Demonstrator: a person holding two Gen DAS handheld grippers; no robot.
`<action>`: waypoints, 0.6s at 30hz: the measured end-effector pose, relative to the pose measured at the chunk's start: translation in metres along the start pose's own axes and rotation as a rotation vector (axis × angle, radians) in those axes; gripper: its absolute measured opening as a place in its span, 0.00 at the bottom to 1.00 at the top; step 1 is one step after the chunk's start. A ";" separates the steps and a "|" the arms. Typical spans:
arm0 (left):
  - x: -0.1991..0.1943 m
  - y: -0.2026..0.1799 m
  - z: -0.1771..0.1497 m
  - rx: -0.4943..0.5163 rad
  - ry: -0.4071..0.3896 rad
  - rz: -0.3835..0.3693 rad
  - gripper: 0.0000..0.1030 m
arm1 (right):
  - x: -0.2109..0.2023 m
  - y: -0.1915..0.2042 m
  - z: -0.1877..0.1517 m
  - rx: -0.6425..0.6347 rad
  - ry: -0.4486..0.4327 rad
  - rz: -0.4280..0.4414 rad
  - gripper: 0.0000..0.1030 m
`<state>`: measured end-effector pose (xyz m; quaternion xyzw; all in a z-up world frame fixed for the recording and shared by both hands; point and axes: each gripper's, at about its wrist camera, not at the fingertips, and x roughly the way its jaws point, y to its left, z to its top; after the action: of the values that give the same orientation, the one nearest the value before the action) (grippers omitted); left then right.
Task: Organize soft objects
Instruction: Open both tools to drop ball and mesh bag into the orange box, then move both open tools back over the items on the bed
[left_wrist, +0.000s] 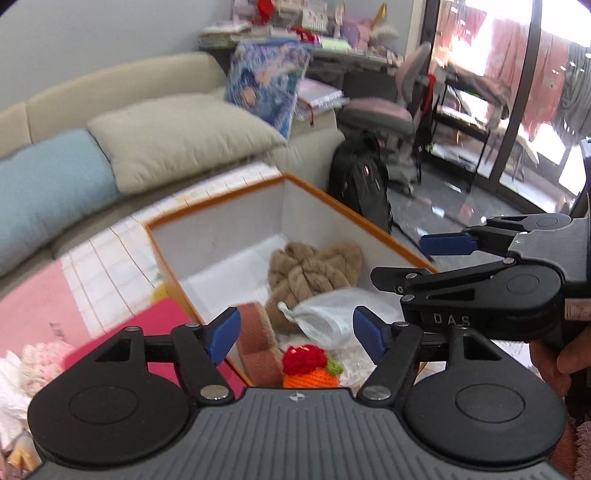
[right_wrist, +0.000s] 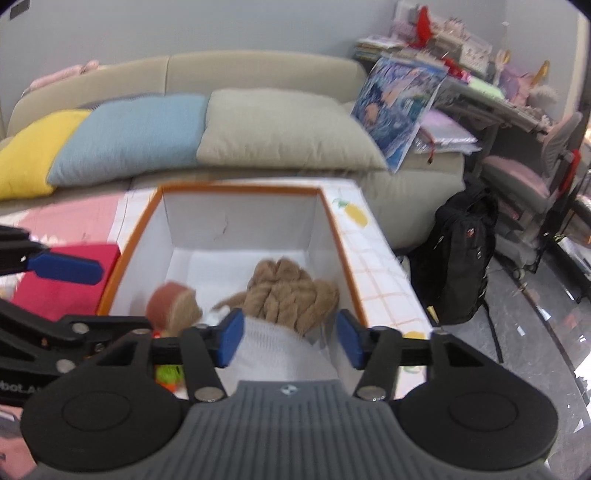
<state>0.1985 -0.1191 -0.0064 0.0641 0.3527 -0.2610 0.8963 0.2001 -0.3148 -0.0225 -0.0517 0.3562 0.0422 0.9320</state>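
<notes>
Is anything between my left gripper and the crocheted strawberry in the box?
Nothing visible blocks it. The left gripper is open above the box, and the crocheted strawberry lies just below, between the fingers. The white mesh bag and brown sponge flank it.

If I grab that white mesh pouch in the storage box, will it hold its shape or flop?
The white mesh pouch will probably flop: it lies crumpled and sagging against the tan braided plush cushion. It looks thin and see-through, so it is likely light. Its open weave could snag on a blue pad of the left gripper, so release may be untidy.
</notes>
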 end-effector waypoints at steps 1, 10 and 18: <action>-0.006 0.000 0.000 0.005 -0.021 0.006 0.81 | -0.004 0.002 0.002 0.005 -0.013 -0.013 0.63; -0.070 0.025 -0.016 -0.006 -0.188 0.118 0.85 | -0.044 0.030 0.016 0.119 -0.183 0.016 0.78; -0.121 0.072 -0.044 -0.061 -0.240 0.273 0.85 | -0.050 0.099 0.014 0.099 -0.192 0.201 0.80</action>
<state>0.1344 0.0065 0.0363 0.0529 0.2390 -0.1317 0.9606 0.1605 -0.2166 0.0144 0.0346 0.2703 0.1223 0.9544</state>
